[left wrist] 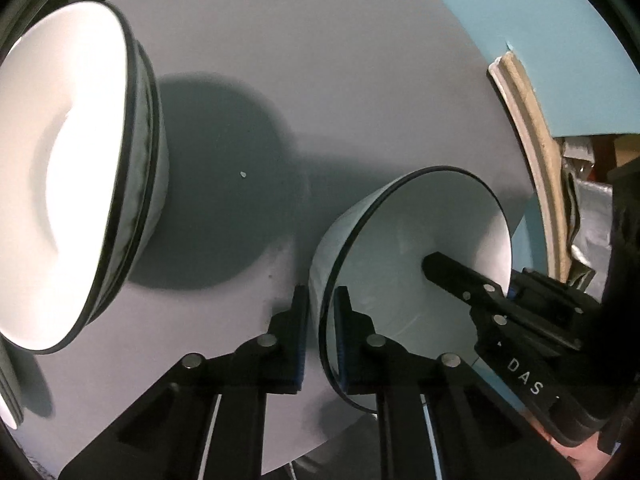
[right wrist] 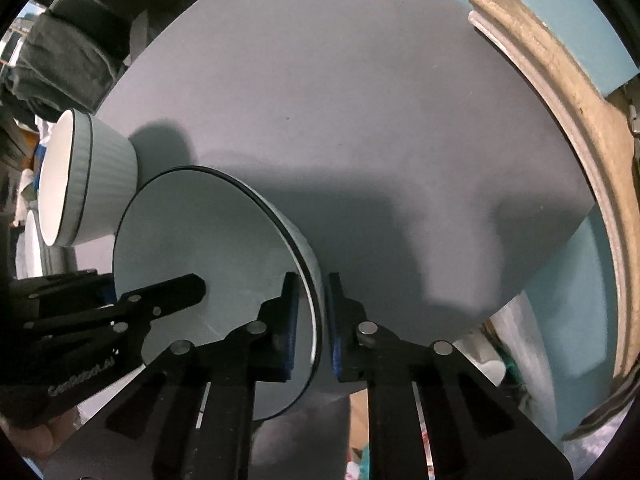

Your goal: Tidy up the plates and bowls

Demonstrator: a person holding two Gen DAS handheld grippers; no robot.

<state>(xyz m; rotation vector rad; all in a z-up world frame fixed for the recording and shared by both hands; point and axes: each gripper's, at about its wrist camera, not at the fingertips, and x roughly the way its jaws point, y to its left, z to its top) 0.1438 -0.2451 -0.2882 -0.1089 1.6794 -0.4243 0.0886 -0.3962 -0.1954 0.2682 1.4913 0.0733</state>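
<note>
Bowl [left wrist: 420, 240], on table [left wrist: 320, 80]: left gripper [left wrist: 320, 336] and right gripper [right wrist: 310, 328] each pinching opposite rims; step, grasp made; next, level two-handed lift toward stacked bowls [left wrist: 80, 180].

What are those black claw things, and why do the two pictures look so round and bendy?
They are two grabbers that a person holds, one in each hand. A tiny wide camera rides on each, so each picture bends.

In the left camera's picture, the left gripper pinches one side of a pale bowl. In the right camera's picture, the right gripper pinches the opposite side of that bowl.

The bowl is over a grey round table. Another bowl, the ribbed bowl, stands nearby.
</note>
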